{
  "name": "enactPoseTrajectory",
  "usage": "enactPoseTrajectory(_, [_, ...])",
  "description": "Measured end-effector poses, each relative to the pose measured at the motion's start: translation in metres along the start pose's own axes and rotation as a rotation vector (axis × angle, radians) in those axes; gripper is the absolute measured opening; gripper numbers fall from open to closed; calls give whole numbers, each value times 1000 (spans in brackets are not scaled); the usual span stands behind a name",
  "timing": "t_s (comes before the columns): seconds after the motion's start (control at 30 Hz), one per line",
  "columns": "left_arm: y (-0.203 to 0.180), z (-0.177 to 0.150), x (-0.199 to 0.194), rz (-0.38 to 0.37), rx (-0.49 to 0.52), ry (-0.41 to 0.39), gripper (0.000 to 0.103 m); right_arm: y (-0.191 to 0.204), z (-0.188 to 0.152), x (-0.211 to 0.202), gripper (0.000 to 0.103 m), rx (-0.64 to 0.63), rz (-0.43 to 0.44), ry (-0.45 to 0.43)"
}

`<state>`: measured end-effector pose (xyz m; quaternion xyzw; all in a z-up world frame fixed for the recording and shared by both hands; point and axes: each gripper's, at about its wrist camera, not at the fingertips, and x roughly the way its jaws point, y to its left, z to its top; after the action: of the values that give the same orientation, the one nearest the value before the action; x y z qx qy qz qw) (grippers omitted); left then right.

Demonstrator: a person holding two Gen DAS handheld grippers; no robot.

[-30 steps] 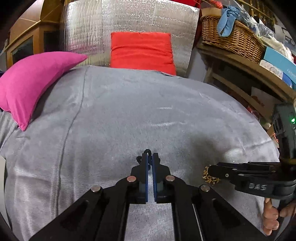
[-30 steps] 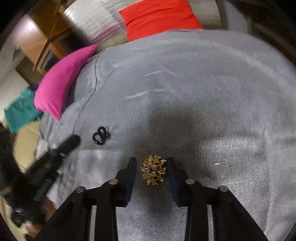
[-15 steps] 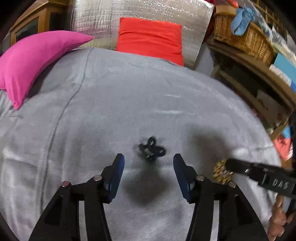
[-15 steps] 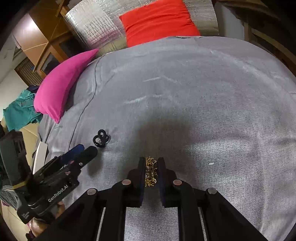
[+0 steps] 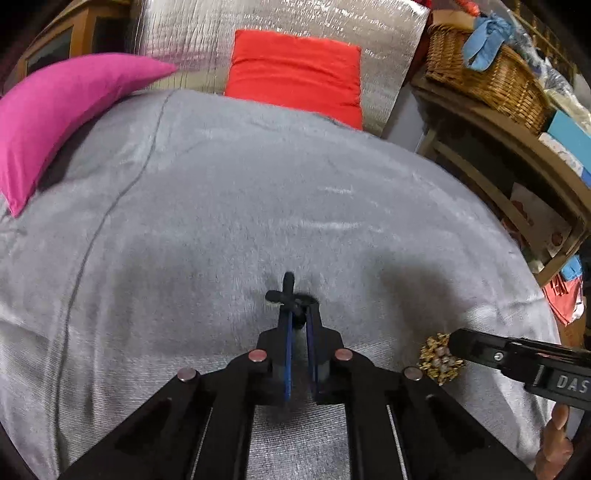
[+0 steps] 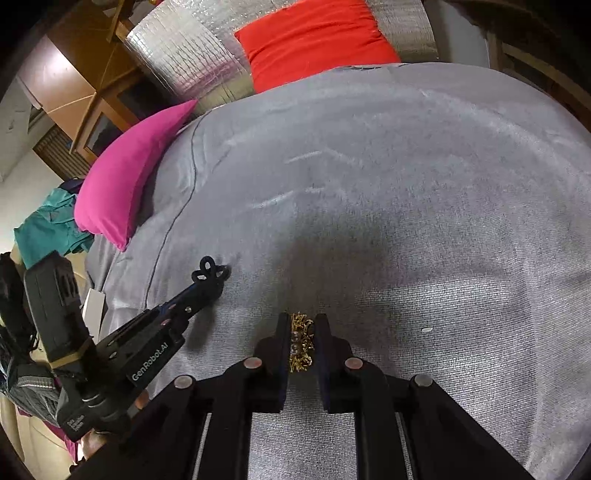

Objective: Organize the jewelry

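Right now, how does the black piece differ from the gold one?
The black piece is matte, with open loops; the gold piece is a spiky cluster with pale stones. The black piece sticks out past the left hand-held gripper; the gold piece sits between the right hand-held gripper's pads. Both are small and gripped over the grey blanket.

Lighting and picture quality, both wrist views: dim indoor light, strong fisheye.

Light falls from above and behind me; my grippers throw broad soft shadows on the grey blanket [image 5: 207,206] ahead of the fingertips, darkest around the black ornament [image 5: 291,295]. The silver foil panel [image 5: 295,26] gives streaky glare, and pale sheen lines cross the blanket nap. In the right view, daylight washes out the wall [image 6: 22,192] at the left. Corners vignette to black; the wicker basket [image 5: 491,81] and shelf bow at the rim. Edges are soft, and the left view shows slight motion blur.
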<state>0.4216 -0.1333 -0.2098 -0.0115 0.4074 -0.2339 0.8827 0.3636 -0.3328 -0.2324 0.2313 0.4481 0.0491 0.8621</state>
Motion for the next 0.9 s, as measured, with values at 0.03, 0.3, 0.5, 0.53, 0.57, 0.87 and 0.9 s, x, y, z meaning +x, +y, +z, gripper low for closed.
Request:
enactPoseTrajectory(0.03, [0,1,-5,2,5,-14,7,1,0,-1,9,-1,3,-5])
enactPoseTrajectory(0.3, [6,8,-43,-10,12,-96,7,3,-1,-11,7,6,30,-27])
enactPoseTrajectory(0.5, [17,8,-64,24,16,-114,7,4,-2,-19,5,34,90,-46])
enactPoseTrajectory(0.53, [19,7,-68,34,19,-114,7,4,-2,-20,5,42,104,-45])
enactPoseTrajectory(0.57, [21,5,-71,38,19,-116,7,4,-3,-20,5,46,111,-44])
enactPoseTrajectory(0.87, [36,-9,-95,94,55,-116,7,-9,0,-12,18,104,58,20])
enactPoseTrajectory(0.9, [38,-10,-95,93,54,-112,7,-12,-1,-10,30,120,55,29])
